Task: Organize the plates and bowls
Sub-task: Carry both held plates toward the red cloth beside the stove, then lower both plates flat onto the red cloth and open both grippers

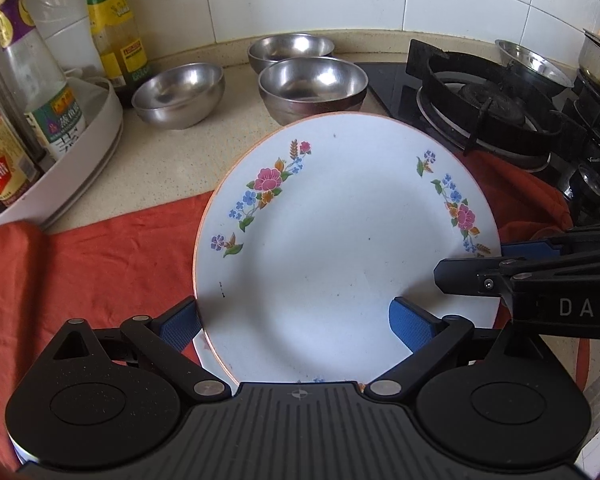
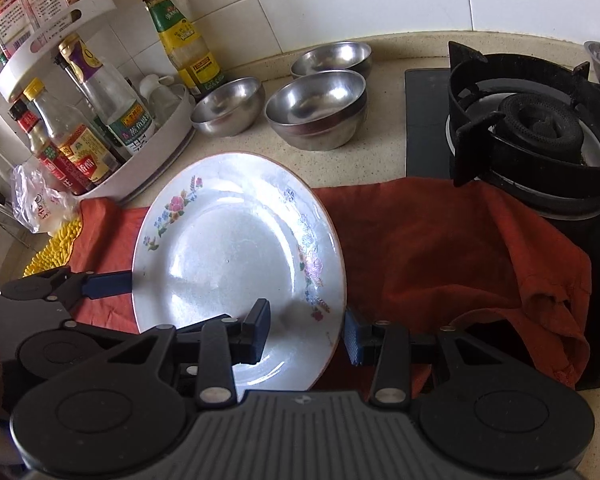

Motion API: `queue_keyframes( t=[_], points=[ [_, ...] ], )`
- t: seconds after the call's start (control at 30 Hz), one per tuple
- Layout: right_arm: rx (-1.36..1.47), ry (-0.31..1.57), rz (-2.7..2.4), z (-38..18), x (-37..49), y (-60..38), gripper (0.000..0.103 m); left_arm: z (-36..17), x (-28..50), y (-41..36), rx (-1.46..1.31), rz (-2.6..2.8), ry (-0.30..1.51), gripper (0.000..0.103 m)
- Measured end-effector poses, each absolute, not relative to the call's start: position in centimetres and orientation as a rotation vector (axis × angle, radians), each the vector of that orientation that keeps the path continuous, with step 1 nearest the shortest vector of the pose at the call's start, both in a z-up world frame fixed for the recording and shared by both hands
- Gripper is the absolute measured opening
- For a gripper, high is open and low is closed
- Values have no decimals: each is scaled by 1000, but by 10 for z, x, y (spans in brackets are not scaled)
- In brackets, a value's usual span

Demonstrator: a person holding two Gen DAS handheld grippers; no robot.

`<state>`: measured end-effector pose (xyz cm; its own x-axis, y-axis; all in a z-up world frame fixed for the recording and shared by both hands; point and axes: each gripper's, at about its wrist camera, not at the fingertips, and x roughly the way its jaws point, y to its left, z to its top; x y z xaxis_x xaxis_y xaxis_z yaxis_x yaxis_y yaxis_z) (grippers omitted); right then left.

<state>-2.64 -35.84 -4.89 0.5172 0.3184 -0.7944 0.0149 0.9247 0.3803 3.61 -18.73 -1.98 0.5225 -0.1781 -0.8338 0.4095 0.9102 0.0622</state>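
A white rack [image 2: 100, 184] of bottles stands at the left of the worktop [image 2: 380, 152]. The left tool [image 1: 296, 322] straddles the plate's [image 1: 340, 240] left rim, one pad under, one over; whether they press cannot be told. The plate is tilted above the red cloth [image 2: 440, 240]. Three steel bowls [image 2: 318, 108] stand behind it, the front two side by side. The right tool [image 2: 306, 338] is clamped on the plate's right rim. A gas burner [image 2: 532, 128] sits at the right.
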Motion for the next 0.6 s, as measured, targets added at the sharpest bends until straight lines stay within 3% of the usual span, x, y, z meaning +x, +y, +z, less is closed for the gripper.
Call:
queue_keyframes(
  t=[0.23,0.37,0.6],
  points=[
    [342,1015,191,-57,-25,-360,38,-27,39,-189,253,-345,987,100],
    [343,979,225,-55,-23,-360,38,-23,37,-195,270,-372,953,93],
    [190,900,154,-52,-19,-360,39,-26,42,-193,253,-361,976,93]
  ],
)
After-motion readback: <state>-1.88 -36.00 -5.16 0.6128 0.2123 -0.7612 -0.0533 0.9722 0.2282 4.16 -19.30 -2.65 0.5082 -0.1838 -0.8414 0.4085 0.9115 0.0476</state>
